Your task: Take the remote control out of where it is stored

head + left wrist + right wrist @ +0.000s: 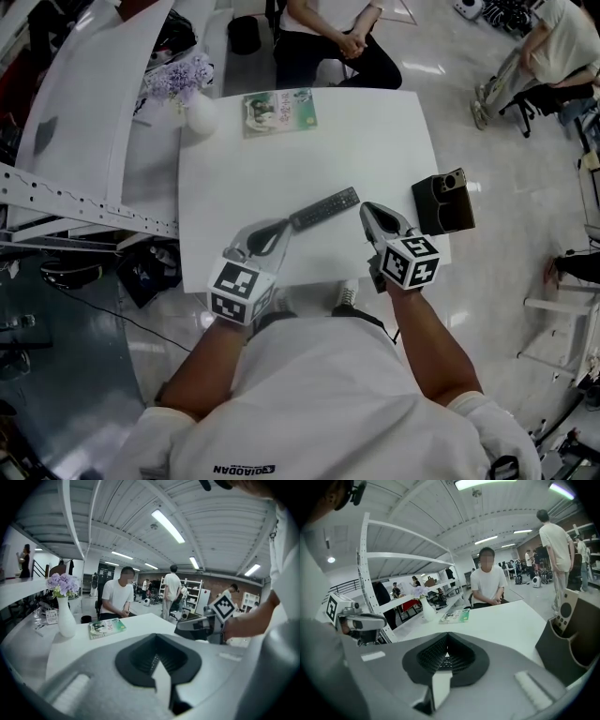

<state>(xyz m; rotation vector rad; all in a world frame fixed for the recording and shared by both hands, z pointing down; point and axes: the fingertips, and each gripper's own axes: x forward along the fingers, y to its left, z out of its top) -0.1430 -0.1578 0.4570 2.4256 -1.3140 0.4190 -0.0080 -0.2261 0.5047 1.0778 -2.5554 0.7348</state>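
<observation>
A long black remote control (324, 209) lies flat on the white table (375, 141), slanting between my two grippers. The left gripper (281, 228) rests by its near-left end, jaws together (157, 637) with nothing seen between them. Just right of the remote's far end is my right gripper (371, 212), shut and empty; its own view (447, 634) shows a bit of the remote's buttons (446, 663) through the hollow of the jaws. A black open-topped holder (442, 202) stands at the table's right edge with a tan flat item (453, 181) in it.
A green booklet (279, 111) and a white vase with lilac flowers (192, 103) sit at the table's far side. A person (328, 37) is seated across the table. A white shelf frame (84, 112) runs along the left. Other people stand farther off.
</observation>
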